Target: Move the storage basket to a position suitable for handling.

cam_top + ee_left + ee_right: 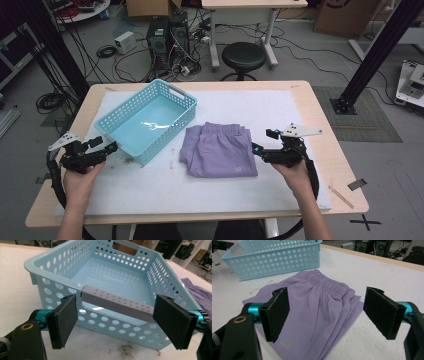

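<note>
A light blue perforated basket (125, 131) stands empty on the white mat, left of centre, with a grey handle (117, 304) on its near end. Folded lilac shorts (218, 149) lie flat just right of it, elastic waistband toward the far side. My left gripper (111, 147) is open, its jaws spread either side of the basket's near corner and clear of the handle (117, 322). My right gripper (257, 151) is open at the right edge of the shorts (312, 310), jaws wide and empty, hovering above the cloth (325, 315).
A white mat (280, 105) covers most of the wooden table (327, 150). Beyond the far edge stand a black stool (243, 56), computer towers (167, 35) and tangled cables. Dirt specks mark the mat near the basket.
</note>
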A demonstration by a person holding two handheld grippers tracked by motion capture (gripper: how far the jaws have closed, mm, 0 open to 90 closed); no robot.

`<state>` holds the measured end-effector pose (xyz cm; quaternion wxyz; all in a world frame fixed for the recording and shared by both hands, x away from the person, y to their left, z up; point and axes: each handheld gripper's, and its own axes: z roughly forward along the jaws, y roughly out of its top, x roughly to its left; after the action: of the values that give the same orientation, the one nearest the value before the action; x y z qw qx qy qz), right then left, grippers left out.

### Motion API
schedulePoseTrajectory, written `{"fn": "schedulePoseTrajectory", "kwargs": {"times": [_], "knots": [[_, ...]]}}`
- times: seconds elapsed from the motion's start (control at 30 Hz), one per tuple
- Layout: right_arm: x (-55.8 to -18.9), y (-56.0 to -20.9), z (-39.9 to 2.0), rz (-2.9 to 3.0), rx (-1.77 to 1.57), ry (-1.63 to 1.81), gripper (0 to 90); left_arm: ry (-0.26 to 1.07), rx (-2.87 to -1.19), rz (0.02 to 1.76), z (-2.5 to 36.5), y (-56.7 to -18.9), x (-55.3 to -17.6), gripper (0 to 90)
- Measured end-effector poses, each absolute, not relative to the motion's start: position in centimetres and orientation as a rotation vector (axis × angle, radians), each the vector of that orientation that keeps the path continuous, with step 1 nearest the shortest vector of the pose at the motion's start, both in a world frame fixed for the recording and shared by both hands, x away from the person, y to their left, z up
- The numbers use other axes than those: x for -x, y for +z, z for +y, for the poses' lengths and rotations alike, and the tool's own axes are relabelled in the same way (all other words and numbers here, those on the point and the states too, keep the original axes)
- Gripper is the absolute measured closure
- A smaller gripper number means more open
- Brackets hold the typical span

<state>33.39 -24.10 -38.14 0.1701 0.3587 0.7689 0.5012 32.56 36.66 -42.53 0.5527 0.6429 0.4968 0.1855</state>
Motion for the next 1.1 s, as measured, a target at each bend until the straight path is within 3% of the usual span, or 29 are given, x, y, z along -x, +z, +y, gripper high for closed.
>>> {"fn": "schedulePoseTrajectory", "kwargs": {"times": [0.5, 1.1], "knots": [[-33.4, -38.3, -23.5, 2.207, -0.999, 1.395, 21.8, 0.434, -1.484, 1.298, 35.1, -42.4, -34.4, 19.7], [-33.3, -38.4, -23.3, 2.227, -0.987, 1.381, 21.9, 0.433, -1.574, 1.166, 34.8, -42.4, -41.0, 26.0]]}}
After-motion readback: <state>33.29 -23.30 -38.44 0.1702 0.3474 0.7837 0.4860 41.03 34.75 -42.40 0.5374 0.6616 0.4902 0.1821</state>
